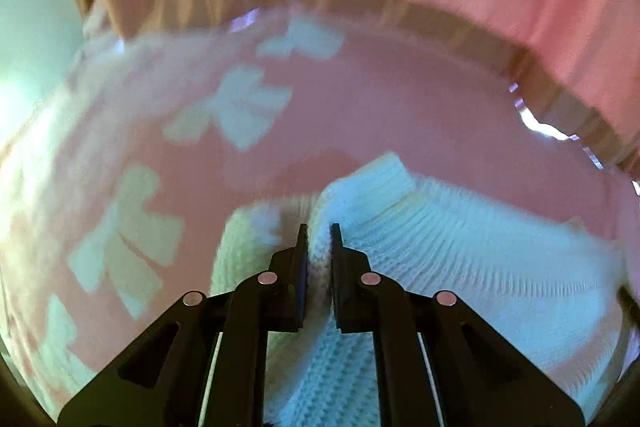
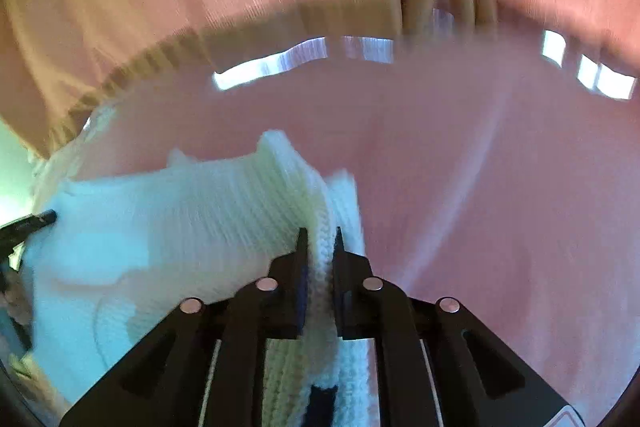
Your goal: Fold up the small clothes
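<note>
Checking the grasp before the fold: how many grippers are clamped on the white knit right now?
2. The left gripper pinches one ribbed edge of the white knit garment; the right gripper pinches another fold of it.

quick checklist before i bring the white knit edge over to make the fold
1. Left gripper shut on the white knit garment: ok.
2. Right gripper shut on the same ribbed edge: ok.
3. Ribbed edge taut between the two grippers: cannot tell, the frames are blurred.
4. Pink cloth with pale bows lies under the garment: ok.
5. Landing spot for the fold visible: not ok, knit and pink fabric fill both views.
</note>
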Available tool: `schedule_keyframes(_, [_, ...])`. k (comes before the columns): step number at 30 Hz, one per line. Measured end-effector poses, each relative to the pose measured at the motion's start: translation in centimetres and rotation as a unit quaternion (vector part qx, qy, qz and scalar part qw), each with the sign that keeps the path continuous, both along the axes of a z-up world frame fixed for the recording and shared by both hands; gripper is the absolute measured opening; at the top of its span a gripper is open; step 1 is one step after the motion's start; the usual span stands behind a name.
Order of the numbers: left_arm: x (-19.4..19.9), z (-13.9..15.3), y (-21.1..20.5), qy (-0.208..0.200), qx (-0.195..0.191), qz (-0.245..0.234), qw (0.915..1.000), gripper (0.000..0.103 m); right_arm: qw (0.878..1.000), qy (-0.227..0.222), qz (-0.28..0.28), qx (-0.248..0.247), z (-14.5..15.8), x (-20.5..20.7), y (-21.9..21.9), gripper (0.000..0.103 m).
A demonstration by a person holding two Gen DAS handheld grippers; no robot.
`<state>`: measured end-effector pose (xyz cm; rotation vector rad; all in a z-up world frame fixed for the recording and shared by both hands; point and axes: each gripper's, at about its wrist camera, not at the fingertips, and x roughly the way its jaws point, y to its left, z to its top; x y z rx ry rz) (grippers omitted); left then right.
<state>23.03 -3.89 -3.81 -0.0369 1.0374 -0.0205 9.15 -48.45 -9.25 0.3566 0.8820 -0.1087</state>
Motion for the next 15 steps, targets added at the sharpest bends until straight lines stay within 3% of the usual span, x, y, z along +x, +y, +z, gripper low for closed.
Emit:
schedule_keyframes(2, [-0.4,0.3,-0.3,-0.008,0.014,-0.002,0.9999,0.012,1.000,-0.006,-0.007,-0.023,1.5,-0.4,0.3,0.012])
schedule_keyframes(4, [-1.3,2.0,-0.7,-0.021,0.003,-0.007,0.9997,0.015,0.997,-0.055,-0.011,-0.062,4.6,-2.1,1.3,0.022])
schedule_keyframes(5, [-2.0,2.9,-0.8,-0.030,-0.004,-0.011,0.9995,0.016,0.994,-0.086,0.006,-0.073,6.5,-3.2,2.4,0.022])
schedule_keyframes(7, [-3.9,4.8,-1.5,-0.052,-0.016,-0.025,0.9982,0.038,0.991,-0.112,0.045,-0.057,7.8,-4.6,4.1,0.022])
schedule_keyframes(11, [-8.6,6.0,-3.1,-0.075,-0.031,-0.082,0.9933,0.039,0.981,-0.095,0.168,-0.030,6.3,-6.5,10.6,0.014])
schedule_keyframes(15, [-9.9,3.4,-5.9,-0.050,0.022,-0.128,0.9903,0.039,0.970,-0.055,0.231,-0.050,3.4,-5.1,15.1,0.013])
